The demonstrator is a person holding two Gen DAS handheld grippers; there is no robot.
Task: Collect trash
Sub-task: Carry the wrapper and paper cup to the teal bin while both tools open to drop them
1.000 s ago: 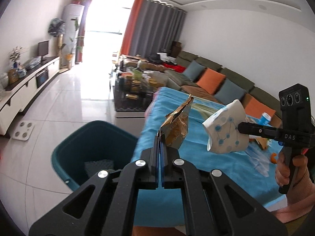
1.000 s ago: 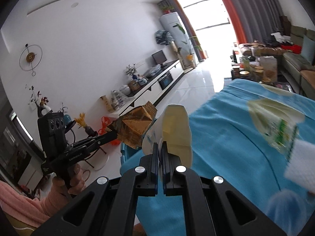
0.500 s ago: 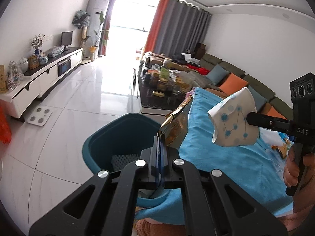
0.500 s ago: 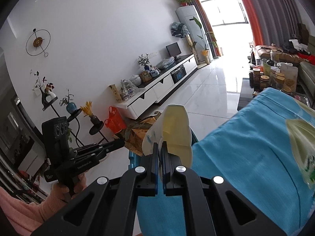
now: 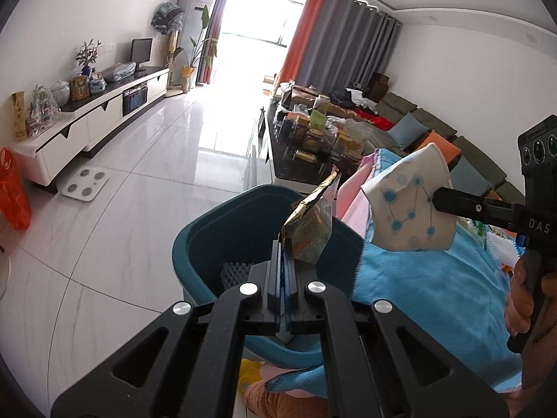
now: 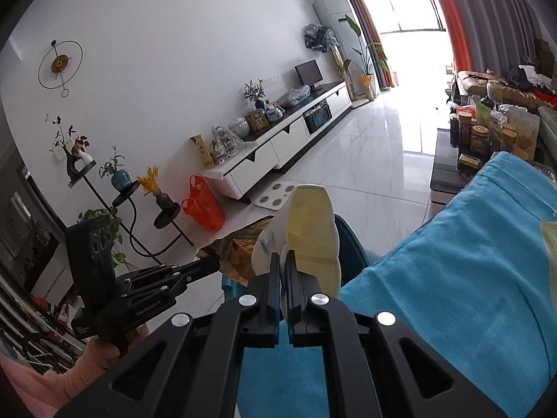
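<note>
The gold foil wrapper [image 5: 310, 233] was pinched in the fully closed left hand-held gripper [image 5: 282, 244], at frame centre over the teal bin [image 5: 209, 240]. In the right wrist view the wrapper was half hidden behind the dotted white wrapper [image 6: 306, 233], which the right hand-held gripper [image 6: 282, 261] had clamped tight, near the bin's rim. Little of the bin's inside showed: only a grey ridged patch, otherwise blocked by the gripper body. The blue cloth [image 5: 417, 278] filled the lower right, its far items cut off. An orange bag [image 6: 205, 205] lay on the floor at left.
</note>
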